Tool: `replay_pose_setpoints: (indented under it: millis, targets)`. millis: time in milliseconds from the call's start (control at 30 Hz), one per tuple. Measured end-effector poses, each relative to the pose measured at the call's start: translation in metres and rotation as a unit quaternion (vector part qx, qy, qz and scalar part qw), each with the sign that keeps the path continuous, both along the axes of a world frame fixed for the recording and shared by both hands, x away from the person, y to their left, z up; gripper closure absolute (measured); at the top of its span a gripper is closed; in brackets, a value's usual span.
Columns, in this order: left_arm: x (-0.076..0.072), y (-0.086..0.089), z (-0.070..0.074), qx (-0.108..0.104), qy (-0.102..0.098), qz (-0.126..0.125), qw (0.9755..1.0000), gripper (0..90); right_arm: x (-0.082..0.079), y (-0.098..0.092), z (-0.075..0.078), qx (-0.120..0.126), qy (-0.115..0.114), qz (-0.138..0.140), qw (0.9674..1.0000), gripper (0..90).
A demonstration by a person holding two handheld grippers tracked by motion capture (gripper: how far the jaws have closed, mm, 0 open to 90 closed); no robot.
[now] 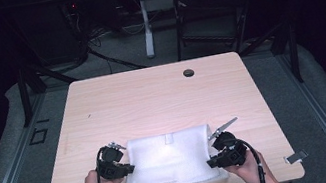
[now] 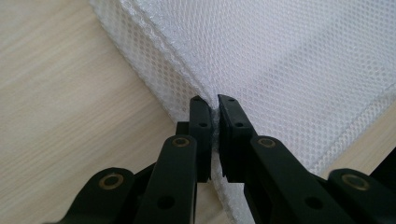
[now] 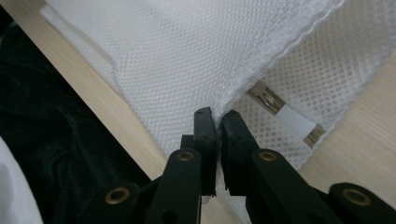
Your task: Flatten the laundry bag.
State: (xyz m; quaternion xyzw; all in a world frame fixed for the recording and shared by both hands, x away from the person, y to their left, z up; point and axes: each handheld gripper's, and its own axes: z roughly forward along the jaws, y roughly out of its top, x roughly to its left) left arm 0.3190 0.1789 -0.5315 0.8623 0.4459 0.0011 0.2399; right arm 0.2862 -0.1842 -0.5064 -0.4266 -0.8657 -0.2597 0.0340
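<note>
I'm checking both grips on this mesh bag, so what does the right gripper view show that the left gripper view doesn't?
Right gripper view alone: a metal zipper pull on a white tab under the lifted mesh, the table's edge, and dark cloth beyond it. Left gripper view alone: the bag's doubled edge running up across bare table. Both: a white mesh bag with black jaws shut on a pinch of it, the left gripper and the right gripper alike.
</note>
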Motion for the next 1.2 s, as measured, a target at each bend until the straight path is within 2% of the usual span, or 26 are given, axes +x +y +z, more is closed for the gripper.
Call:
replay_pose_setpoints:
  millis: [33, 167, 233, 300, 333, 467, 600, 700, 800, 1133, 1200]
  targets:
    - [0.001, 0.001, 0.002, -0.003, -0.006, -0.001, 1.0000, 83.5, 0.001, 0.000, 0.002, -0.001, -0.009, 0.003, 1.0000, 86.4]
    - [0.003, -0.002, 0.006, -0.002, -0.021, -0.009, 0.9997, 73.3, 0.001, 0.002, 0.011, 0.012, -0.020, -0.005, 0.9997, 86.6]
    - [0.002, -0.003, 0.007, 0.001, -0.026, -0.012, 0.9996, 61.8, 0.003, 0.001, 0.015, 0.024, -0.028, -0.011, 0.9993, 86.6]
    - [0.002, -0.004, 0.008, -0.004, -0.034, -0.009, 0.9994, 56.8, 0.005, -0.001, 0.018, 0.042, -0.027, -0.019, 0.9986, 86.7]
    - [0.001, -0.004, 0.010, 0.004, -0.041, -0.006, 0.9991, 50.8, 0.007, -0.002, 0.020, 0.056, -0.027, -0.023, 0.9978, 86.7]
    - [-0.001, -0.006, 0.015, -0.002, -0.063, -0.008, 0.9980, 42.2, 0.011, -0.006, 0.029, 0.081, -0.036, -0.035, 0.9954, 86.7]
    - [-0.005, -0.009, 0.018, -0.011, -0.071, -0.021, 0.9972, 37.5, 0.015, -0.007, 0.037, 0.093, -0.045, -0.051, 0.9934, 86.8]
    - [-0.009, -0.013, 0.021, -0.018, -0.079, -0.034, 0.9962, 35.5, 0.018, -0.007, 0.042, 0.101, -0.050, -0.051, 0.9923, 86.7]
    - [-0.013, -0.015, 0.022, -0.023, -0.085, -0.043, 0.9952, 33.4, 0.021, -0.006, 0.046, 0.114, -0.058, -0.062, 0.9899, 86.7]
    - [-0.027, -0.033, 0.017, -0.002, -0.085, -0.095, 0.9918, 29.5, 0.030, -0.007, 0.052, 0.127, -0.069, -0.074, 0.9867, 86.7]
    - [-0.029, -0.037, 0.016, -0.006, -0.080, -0.107, 0.9911, 29.5, 0.030, -0.006, 0.053, 0.128, -0.071, -0.078, 0.9861, 86.7]
